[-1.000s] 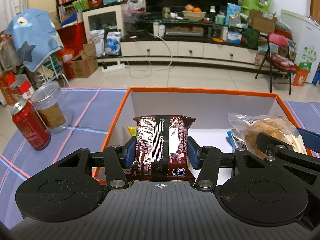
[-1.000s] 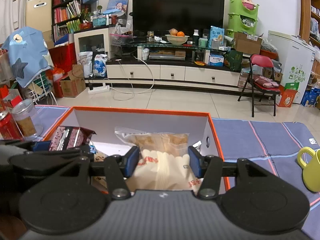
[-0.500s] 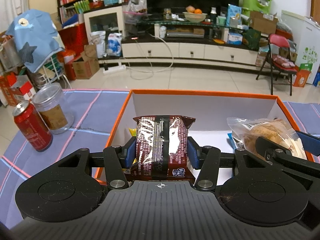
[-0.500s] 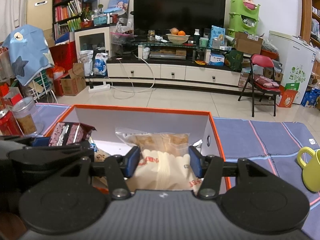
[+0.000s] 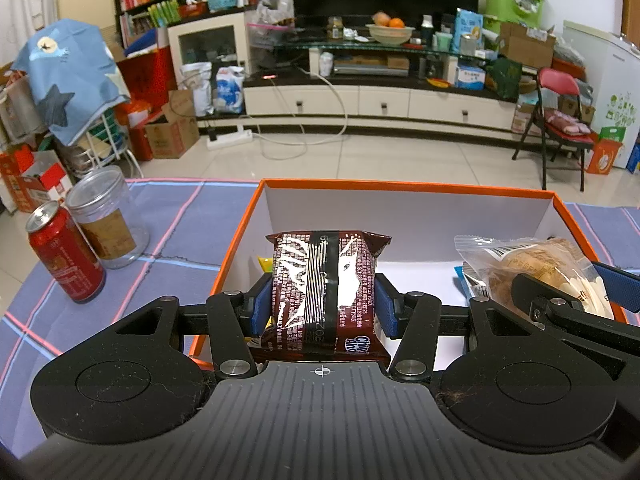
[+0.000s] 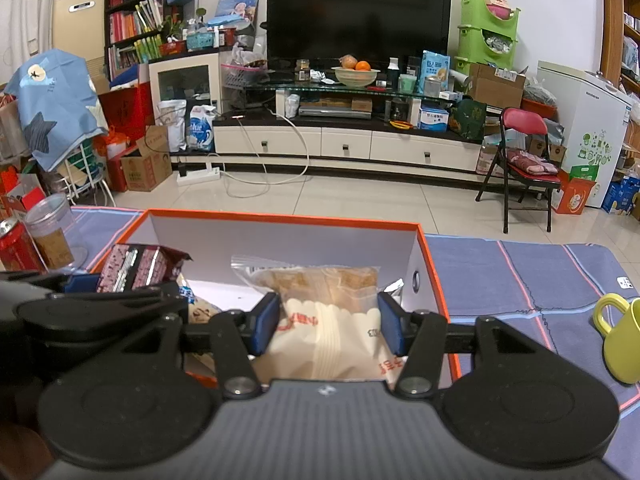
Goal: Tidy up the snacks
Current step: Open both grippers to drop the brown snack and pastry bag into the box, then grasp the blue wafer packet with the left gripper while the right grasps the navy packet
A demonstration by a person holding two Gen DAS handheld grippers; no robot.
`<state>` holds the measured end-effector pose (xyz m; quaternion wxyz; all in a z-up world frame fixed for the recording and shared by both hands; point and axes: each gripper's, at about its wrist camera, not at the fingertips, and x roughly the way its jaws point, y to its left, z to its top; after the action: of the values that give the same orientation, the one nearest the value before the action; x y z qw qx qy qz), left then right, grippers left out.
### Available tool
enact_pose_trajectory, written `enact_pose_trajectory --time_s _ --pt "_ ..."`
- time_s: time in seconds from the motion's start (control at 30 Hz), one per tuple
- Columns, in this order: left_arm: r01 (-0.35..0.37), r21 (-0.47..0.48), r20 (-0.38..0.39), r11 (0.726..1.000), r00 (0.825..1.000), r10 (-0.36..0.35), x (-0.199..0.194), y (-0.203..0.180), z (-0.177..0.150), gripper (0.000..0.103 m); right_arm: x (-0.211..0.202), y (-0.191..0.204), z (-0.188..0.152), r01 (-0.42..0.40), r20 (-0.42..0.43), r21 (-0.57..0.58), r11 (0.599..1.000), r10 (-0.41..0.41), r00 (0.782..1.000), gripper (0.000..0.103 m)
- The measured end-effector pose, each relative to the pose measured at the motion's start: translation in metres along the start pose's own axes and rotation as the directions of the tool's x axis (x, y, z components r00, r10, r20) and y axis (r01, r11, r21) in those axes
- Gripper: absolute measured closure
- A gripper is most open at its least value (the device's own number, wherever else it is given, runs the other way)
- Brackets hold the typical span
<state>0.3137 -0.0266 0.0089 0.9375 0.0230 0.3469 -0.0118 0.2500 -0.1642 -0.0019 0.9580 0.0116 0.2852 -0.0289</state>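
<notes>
An orange box with white inner walls (image 5: pixel 408 208) stands on the blue striped cloth; it also shows in the right wrist view (image 6: pixel 280 236). My left gripper (image 5: pixel 323 304) is shut on a dark brown cookie packet (image 5: pixel 324 280) held over the box's left part. My right gripper (image 6: pixel 328 322) is shut on a clear pastry bag (image 6: pixel 328 320) over the box's right part. The pastry bag (image 5: pixel 536 264) shows at the right of the left wrist view, the brown packet (image 6: pixel 136 266) at the left of the right wrist view. Other wrappers lie on the box floor, mostly hidden.
A red can (image 5: pixel 64 252) and a clear jar (image 5: pixel 106 220) stand on the cloth left of the box. A yellow-green mug (image 6: pixel 620 340) stands on the cloth to the right. Beyond the table are floor, a TV cabinet and a folding chair (image 6: pixel 524 160).
Both grippers, each still holding its packet, have shifted slightly back and down over the box. Nothing was let go.
</notes>
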Motion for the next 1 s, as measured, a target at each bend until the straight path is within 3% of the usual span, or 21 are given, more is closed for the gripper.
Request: enact_pose_trajectory --time_s 0.13,0.2,0.37,0.43,0.57,0.7,0.77,0.83,0.93,1.0 --pt "0.004 -0.007 0.0 1.0 1.0 -0.004 -0.002 0.001 0.0 0.066 0.0 0.0 0.0 -0.01 0.0 -0.001 1.0 0.01 1.0 0.035" --pt "0.0 -0.008 0.005 1.0 1.0 0.0 -0.004 0.003 0.002 0.061 0.0 0.001 -0.001 -0.001 0.007 -0.002 1.0 0.001 1.0 0.035" --pt "0.006 -0.013 0.055 1.0 0.998 -0.005 -0.021 0.013 0.011 0.028 -0.011 -0.005 0.002 0.001 0.048 0.004 1.0 -0.002 0.999 0.033" --pt "0.025 -0.005 0.087 1.0 0.996 -0.024 -0.034 0.02 0.016 0.027 -0.023 -0.009 0.006 0.003 0.088 0.012 1.0 -0.004 0.996 0.026" --pt "0.041 0.02 0.171 0.999 0.984 -0.044 -0.073 0.041 0.023 0.027 -0.055 -0.021 0.013 -0.003 0.162 0.006 1.0 0.002 0.987 0.023" --pt "0.061 0.098 0.245 0.993 0.966 -0.084 -0.113 0.082 0.007 0.024 -0.097 -0.045 0.007 -0.017 0.202 -0.002 1.0 0.017 0.979 0.015" --pt "0.083 0.17 0.227 0.982 0.966 -0.121 -0.119 0.099 -0.012 0.024 -0.123 -0.062 -0.006 -0.004 0.216 -0.001 1.0 0.004 0.976 0.011" --pt "0.064 0.236 0.171 0.97 0.979 -0.106 -0.116 0.114 -0.038 0.024 -0.147 -0.082 -0.03 0.022 0.217 0.02 1.0 -0.026 0.976 0.01" --pt "0.091 0.292 0.098 0.952 0.987 -0.125 -0.105 0.13 -0.079 0.027 -0.168 -0.115 -0.079 0.059 0.129 0.076 0.995 -0.069 0.989 0.01" --pt "0.142 0.368 0.063 0.919 0.982 -0.177 -0.093 0.137 -0.101 0.036 -0.172 -0.131 -0.107 0.093 0.041 0.143 0.985 -0.1 0.994 0.01"
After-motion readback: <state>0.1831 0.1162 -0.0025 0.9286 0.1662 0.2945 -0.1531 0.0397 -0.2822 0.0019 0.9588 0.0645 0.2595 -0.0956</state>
